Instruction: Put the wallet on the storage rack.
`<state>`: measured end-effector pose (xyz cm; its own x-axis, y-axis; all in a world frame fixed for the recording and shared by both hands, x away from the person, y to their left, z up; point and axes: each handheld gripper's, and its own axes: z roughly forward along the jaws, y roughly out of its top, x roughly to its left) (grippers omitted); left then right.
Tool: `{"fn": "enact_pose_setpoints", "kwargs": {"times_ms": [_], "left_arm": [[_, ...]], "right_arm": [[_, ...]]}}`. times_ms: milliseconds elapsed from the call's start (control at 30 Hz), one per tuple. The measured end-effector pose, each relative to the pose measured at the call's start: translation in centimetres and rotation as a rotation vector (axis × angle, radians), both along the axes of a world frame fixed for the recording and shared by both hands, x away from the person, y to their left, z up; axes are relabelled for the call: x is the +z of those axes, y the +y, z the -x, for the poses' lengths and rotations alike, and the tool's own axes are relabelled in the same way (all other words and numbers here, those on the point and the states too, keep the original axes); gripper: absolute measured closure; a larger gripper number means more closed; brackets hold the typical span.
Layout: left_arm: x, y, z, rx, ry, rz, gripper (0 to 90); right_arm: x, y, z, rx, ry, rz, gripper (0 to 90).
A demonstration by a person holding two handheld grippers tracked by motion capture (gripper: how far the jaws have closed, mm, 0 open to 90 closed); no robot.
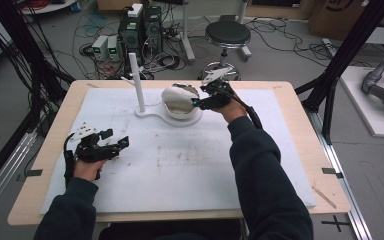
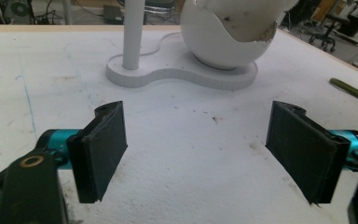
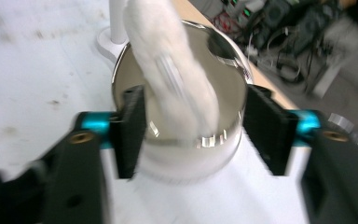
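A shiny metal bowl [image 1: 184, 106] [image 3: 226, 100] sits tilted in the round white cup [image 2: 216, 44] of a white stand [image 1: 147, 114], next to its upright post [image 1: 136, 80] [image 2: 134, 32]. A white cloth [image 1: 176, 91] [image 3: 172, 70] lies over and into the bowl. My right gripper [image 1: 196, 103] [image 3: 193, 135] is at the bowl's right rim with its jaws apart. The blurred cloth hangs between them and the pads do not press it. My left gripper [image 1: 116, 137] [image 2: 198, 154] stands open over the bare white mat [image 1: 195, 165] at the left, with nothing between its fingers.
A thin stick [image 1: 324, 196] [image 2: 354, 91] lies by the mat's right edge on the wooden table [image 1: 300, 100]. Beyond the far edge are a black stool [image 1: 227, 35], computer boxes [image 1: 140, 30] and cables on the floor. Black frame posts [image 1: 340, 60] flank the table.
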<state>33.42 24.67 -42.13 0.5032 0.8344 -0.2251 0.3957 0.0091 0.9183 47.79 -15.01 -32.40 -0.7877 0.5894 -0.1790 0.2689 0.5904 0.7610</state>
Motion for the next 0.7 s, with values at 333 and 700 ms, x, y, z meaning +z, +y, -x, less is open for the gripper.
{"fn": "enact_pose_setpoints", "kwargs": {"times_ms": [333, 700], "left_arm": [[0.2, 0.3, 0.1, -0.008, -0.036, -0.019, 18.6], [0.2, 0.2, 0.3, -0.011, -0.034, -0.030, 18.9]], "right_arm": [[-0.6, -7.4, 7.6, -0.170, -0.025, -0.134, 27.2], [-5.5, -12.5, 11.8, -0.301, 0.040, -0.111, 27.1]]}}
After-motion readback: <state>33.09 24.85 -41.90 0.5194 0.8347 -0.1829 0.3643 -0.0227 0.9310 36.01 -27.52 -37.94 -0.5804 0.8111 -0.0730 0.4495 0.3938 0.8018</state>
